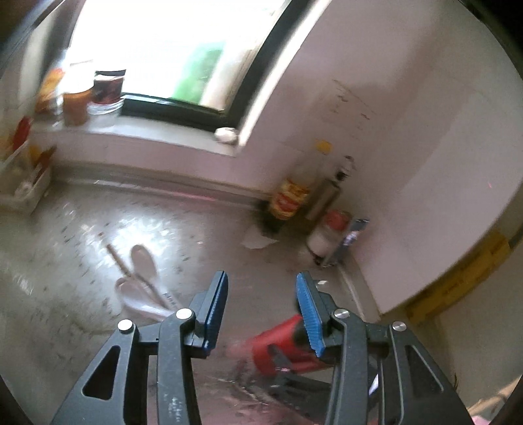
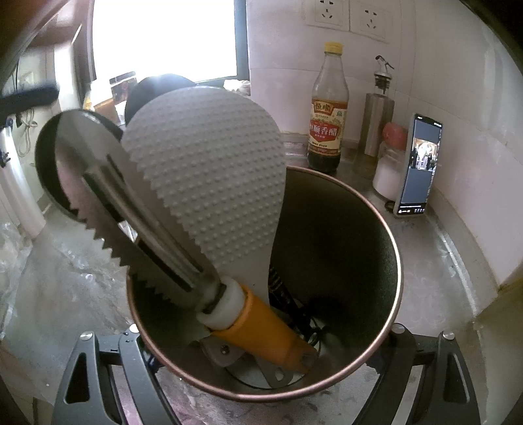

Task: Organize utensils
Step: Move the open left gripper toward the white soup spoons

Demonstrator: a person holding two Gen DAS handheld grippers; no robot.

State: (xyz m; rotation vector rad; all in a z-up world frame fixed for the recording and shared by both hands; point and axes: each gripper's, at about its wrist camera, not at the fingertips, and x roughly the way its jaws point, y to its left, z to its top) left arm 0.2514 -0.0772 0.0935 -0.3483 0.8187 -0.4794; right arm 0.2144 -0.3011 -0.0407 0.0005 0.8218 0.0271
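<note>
Left gripper [image 1: 261,310] spread, empty; white plastic spoons [image 1: 143,281] lie ahead-left on counter, long axes diagonal. Right gripper [image 2: 261,333] clamps round dark metal utensil holder [image 2: 376,235].

A home kitchen. Ahead of the right claw and to its right, a vinegar bottle [image 2: 328,111], a steel oil dispenser [image 2: 378,121], a red-capped jar [image 2: 390,163] and a propped-up phone [image 2: 418,165] stand on a speckled stone counter [image 2: 434,261] against a white tiled wall [image 2: 457,98] with two sockets [image 2: 346,14]. Far ahead of the left claw, jars [image 1: 106,90] line a sill under a bright window [image 1: 170,45], and white spoons [image 1: 140,281] lie on the counter just ahead to its left.
</note>
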